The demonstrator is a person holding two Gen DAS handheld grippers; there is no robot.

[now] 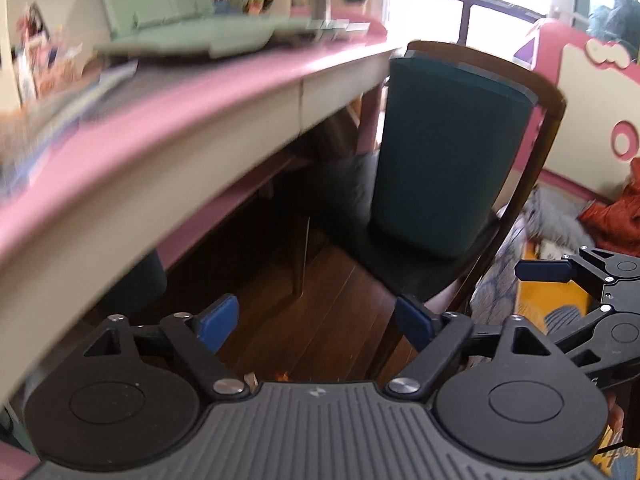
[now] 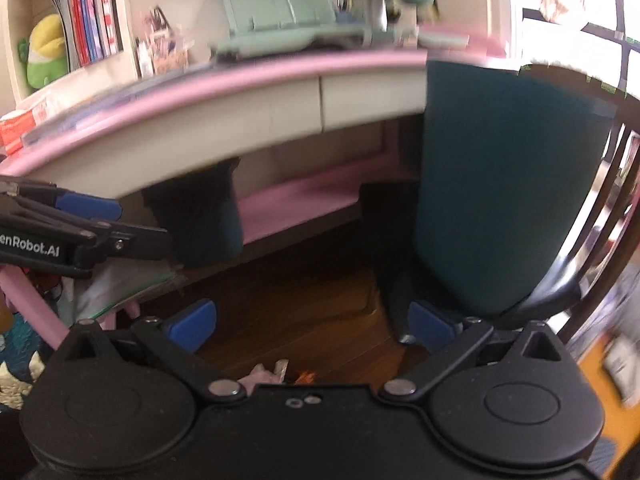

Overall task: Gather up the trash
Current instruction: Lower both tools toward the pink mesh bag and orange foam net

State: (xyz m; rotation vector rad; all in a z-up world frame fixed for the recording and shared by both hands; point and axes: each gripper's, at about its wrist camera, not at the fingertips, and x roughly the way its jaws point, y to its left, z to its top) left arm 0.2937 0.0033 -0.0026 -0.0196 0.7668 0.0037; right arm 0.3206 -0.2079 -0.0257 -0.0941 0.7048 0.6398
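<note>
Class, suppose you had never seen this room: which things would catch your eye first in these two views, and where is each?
The teal chair back fills the right of both views, tucked beside the pink-edged desk that sweeps across the top. Below lies dark wood floor, with scraps of trash just ahead of the open right gripper. The left gripper is open too, nothing between its fingers.

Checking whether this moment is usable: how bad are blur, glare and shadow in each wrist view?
Left wrist: desk edge smeared by motion blur, window blown out, chair fairly sharp. Right wrist: desk top clutter blurred, window overexposed, dark shadow beneath the desk; scraps on the floor barely legible.
</note>
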